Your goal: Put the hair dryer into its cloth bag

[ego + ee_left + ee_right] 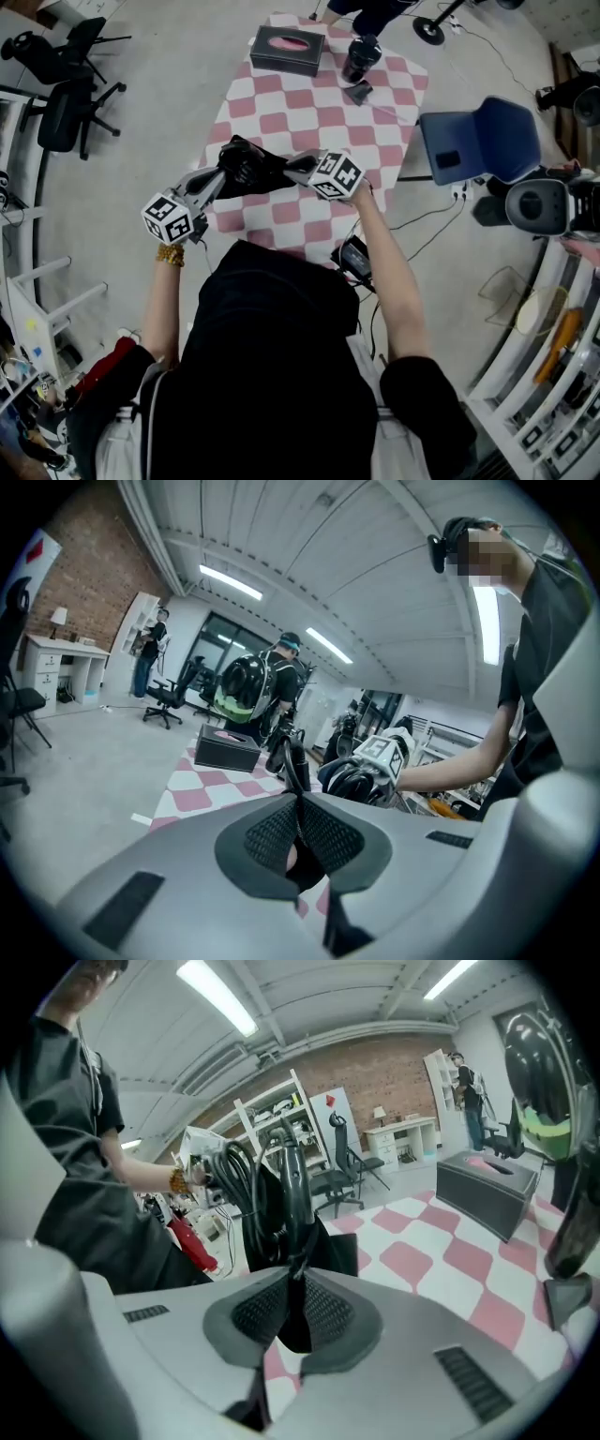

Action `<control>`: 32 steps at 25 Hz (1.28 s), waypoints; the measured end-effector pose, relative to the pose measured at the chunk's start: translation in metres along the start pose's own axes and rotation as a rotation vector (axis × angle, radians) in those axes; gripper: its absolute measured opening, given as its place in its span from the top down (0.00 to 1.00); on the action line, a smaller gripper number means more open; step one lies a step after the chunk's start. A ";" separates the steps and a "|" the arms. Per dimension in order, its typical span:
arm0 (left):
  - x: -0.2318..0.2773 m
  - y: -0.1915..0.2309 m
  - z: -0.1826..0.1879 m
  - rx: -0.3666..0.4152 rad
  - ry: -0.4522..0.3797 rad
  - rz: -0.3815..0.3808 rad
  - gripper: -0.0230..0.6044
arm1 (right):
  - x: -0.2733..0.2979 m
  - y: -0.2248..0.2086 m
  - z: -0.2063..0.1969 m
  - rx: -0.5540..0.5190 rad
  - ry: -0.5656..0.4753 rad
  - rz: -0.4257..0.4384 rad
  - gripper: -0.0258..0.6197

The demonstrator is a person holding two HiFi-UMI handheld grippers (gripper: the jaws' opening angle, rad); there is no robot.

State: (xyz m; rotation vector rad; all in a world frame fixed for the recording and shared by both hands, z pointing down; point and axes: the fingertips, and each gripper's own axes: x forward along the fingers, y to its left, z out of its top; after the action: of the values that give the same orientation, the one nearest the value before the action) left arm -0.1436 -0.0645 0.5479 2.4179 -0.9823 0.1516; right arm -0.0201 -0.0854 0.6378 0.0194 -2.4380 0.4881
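Observation:
A black cloth bag (251, 169) hangs stretched between my two grippers over the near part of the pink-and-white checked table (281, 112). The left gripper (217, 178) is shut on one edge of the bag (296, 778), and black cloth rises from between its pads. The right gripper (292, 169) is shut on the opposite edge (292, 1206). A black hair dryer (361, 56) stands at the far end of the table, apart from both grippers, with a grey nozzle piece (358, 92) lying beside it. It also shows at the right edge of the right gripper view (569, 1213).
A dark tissue box (286, 49) sits at the table's far left. A blue chair (487, 141) stands to the right of the table, and black office chairs (66, 84) to the far left. A person (370, 11) stands beyond the far end. Cables run under the near right corner.

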 end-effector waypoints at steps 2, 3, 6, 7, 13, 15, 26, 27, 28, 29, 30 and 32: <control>-0.004 0.003 0.008 0.015 0.013 0.016 0.92 | -0.024 0.016 0.022 0.020 -0.102 0.037 0.90; -0.007 0.004 0.014 0.028 0.018 0.026 0.92 | -0.038 0.026 0.037 0.039 -0.176 0.066 0.91; -0.009 0.000 0.031 0.121 0.068 0.051 0.92 | -0.074 0.023 0.074 0.193 -0.384 0.030 0.91; -0.006 -0.007 0.035 0.181 0.096 0.048 0.92 | -0.079 0.013 0.079 0.243 -0.402 -0.041 0.91; 0.021 -0.029 0.078 0.169 -0.026 -0.019 0.92 | -0.107 -0.002 0.101 0.259 -0.436 -0.195 0.91; 0.027 -0.021 0.080 0.188 -0.015 0.017 0.92 | -0.117 -0.002 0.105 0.244 -0.462 -0.205 0.91; 0.019 -0.008 0.115 -0.071 -0.216 -0.060 0.92 | -0.171 -0.013 0.125 0.168 -0.569 -0.336 0.91; 0.016 -0.011 0.120 -0.082 -0.244 -0.085 0.92 | -0.176 -0.010 0.128 0.171 -0.599 -0.312 0.91; 0.013 -0.013 0.123 -0.087 -0.257 -0.105 0.92 | -0.182 -0.012 0.128 0.200 -0.631 -0.309 0.91; 0.013 -0.013 0.123 -0.073 -0.244 -0.109 0.92 | -0.187 -0.016 0.127 0.222 -0.642 -0.324 0.91; 0.014 -0.013 0.121 -0.039 -0.212 -0.096 0.92 | -0.189 -0.018 0.125 0.212 -0.633 -0.333 0.91; 0.018 -0.021 0.120 0.018 -0.180 -0.087 0.92 | -0.190 -0.015 0.124 0.171 -0.622 -0.335 0.91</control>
State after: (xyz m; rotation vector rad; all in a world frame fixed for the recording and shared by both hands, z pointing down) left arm -0.1272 -0.1241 0.4413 2.5197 -0.9538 -0.0896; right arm 0.0588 -0.1630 0.4386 0.7388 -2.8929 0.5988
